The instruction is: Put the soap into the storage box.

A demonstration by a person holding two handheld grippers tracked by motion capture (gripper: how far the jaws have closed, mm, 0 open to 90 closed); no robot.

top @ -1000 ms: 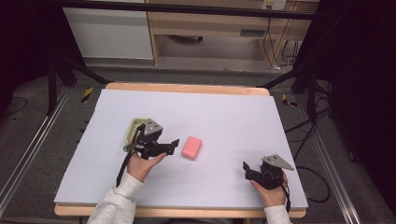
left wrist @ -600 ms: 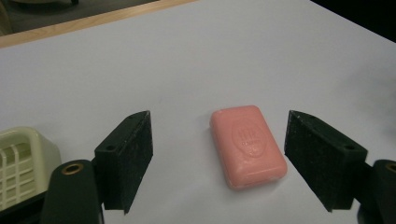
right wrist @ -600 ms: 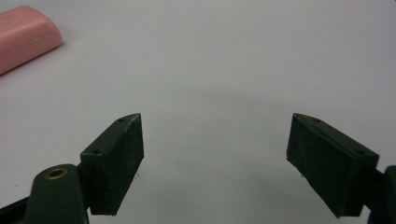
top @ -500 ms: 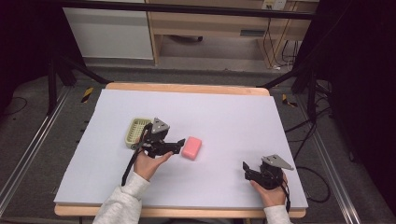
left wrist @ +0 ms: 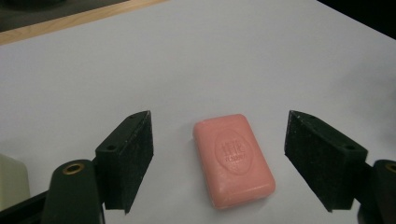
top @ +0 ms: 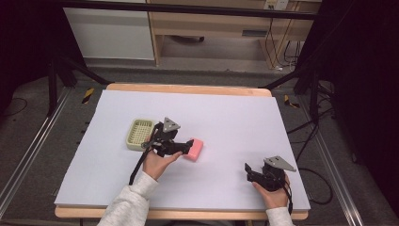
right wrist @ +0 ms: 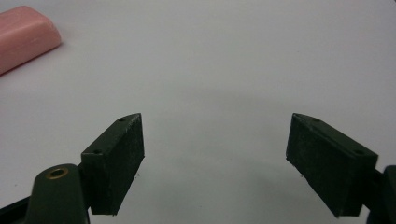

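Two hand-held grippers splayed wide, left [left wrist: 219, 161] straddling embossed pink soap bar [left wrist: 233, 160], right [right wrist: 215, 163] over bare table [top: 235, 113]

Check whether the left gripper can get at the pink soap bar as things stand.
Probably yes. The left gripper has its jaws open, one on each side of the pink soap bar, which lies flat on the white table with nothing between.

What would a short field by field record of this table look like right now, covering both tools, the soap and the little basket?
surface: white table top with a wooden edge
soap: pink bar, lying flat, stamped face up
basket: pale green, slotted, left of the soap
left tool: open, jaws on either side of the soap, not touching it
right tool: open, over bare table, nothing between its jaws
right tool position: near the table's front right, apart from the soap
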